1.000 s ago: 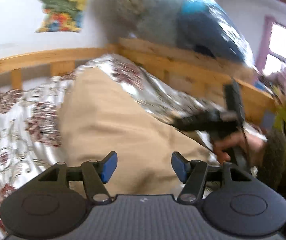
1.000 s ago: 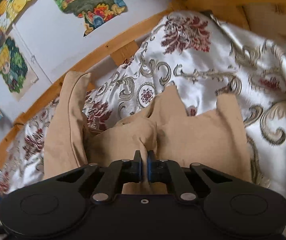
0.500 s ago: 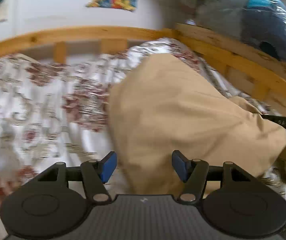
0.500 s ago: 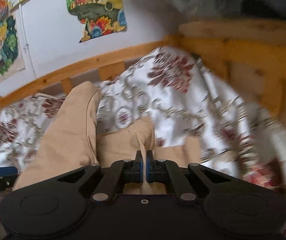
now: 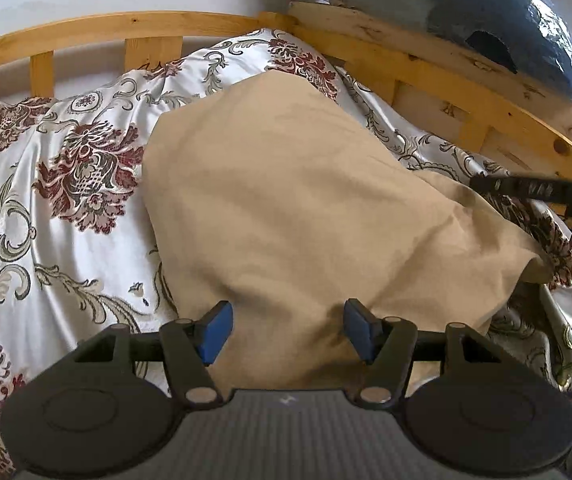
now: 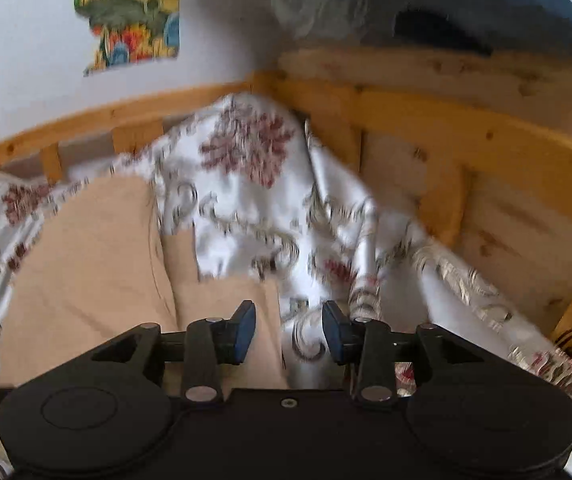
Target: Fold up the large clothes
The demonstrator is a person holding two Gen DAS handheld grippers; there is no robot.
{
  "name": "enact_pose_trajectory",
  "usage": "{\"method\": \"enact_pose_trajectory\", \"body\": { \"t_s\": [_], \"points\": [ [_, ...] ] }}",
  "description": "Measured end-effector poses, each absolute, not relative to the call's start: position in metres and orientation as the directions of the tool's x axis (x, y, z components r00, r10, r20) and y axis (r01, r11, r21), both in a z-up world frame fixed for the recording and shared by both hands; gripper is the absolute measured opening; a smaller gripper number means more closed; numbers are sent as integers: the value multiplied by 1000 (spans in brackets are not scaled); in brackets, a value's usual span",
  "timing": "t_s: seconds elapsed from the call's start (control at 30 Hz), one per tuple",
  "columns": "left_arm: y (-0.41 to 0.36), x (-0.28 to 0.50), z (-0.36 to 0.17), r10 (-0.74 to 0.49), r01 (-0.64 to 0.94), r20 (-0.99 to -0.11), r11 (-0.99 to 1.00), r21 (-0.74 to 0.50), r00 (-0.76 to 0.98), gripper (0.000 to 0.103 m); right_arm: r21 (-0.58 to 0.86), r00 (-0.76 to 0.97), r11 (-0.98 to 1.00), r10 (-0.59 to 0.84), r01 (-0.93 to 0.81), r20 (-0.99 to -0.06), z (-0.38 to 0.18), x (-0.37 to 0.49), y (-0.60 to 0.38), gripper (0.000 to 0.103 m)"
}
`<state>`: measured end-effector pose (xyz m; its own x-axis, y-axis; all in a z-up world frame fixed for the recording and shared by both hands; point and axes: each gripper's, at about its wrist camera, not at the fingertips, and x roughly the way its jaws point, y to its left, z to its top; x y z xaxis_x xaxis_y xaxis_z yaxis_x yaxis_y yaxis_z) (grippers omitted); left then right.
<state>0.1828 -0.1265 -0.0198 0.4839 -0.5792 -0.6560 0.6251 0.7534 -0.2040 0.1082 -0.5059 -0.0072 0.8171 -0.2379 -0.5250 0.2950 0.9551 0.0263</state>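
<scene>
With the tan garment [image 5: 286, 200] laid in a folded heap on the floral bedspread [image 5: 58, 184], a fold appears to have just been set down and let go. The right gripper [image 6: 288, 330] has just been opening its jaws, which now stand apart with nothing pinched between them; one edge of the garment lies under the left-hand jaw and bedspread shows through the gap. The left gripper [image 5: 286, 330] is held released above the near edge of the garment, its blue pads [image 5: 216, 330] wide and clear of the cloth. The garment is placed near the corner of the wooden bed frame [image 5: 426, 68], with bedspread showing on both sides of it.

The next move is judged to call for a fresh grip on an edge or corner of the garment, so that another fold can be drawn across or the heap smoothed; soft cloth is likely to slip or bunch if only a thin pinch is taken.

One container is seen: a clear plastic bag [image 5: 486, 12] resting on top of the frame, in which dark bedding or clothing seems packed.
</scene>
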Motion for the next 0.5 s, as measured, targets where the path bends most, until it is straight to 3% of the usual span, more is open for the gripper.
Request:
{"method": "enact_pose_trajectory", "body": {
  "t_s": [0.13, 0.2, 0.23, 0.27, 0.3, 0.37, 0.5],
  "points": [
    [-128, 181, -19, -576, 623, -655, 756, -201, 489, 65, 180, 872, 968, -69, 176, -484, 5, 102, -507, 54],
    [-128, 179, -19, -576, 624, -654, 756, -199, 490, 65, 227, 874, 965, -6, 133, -485, 5, 105, -506, 54],
    [-128, 179, -19, -576, 625, -654, 755, -196, 490, 65, 245, 862, 963, 27, 114, -506, 3, 107, -504, 48],
    [-128, 178, -19, -576, 626, -654, 755, -196, 490, 65, 262, 827, 961, 78, 86, -557, -3, 111, -501, 22],
    [-127, 178, -19, -576, 628, -657, 753, -196, 486, 65, 254, 788, 964, 97, 77, -608, -11, 114, -496, 13],
    [-126, 177, -19, -583, 634, -663, 746, -206, 471, 66, 156, 724, 985, 54, 75, -687, -28, 112, -478, 13],
    [-127, 173, -23, -575, 639, -667, 746, -190, 473, 67, 61, 679, 997, 8, 54, -734, -48, 104, -462, 12]
  ]
}}
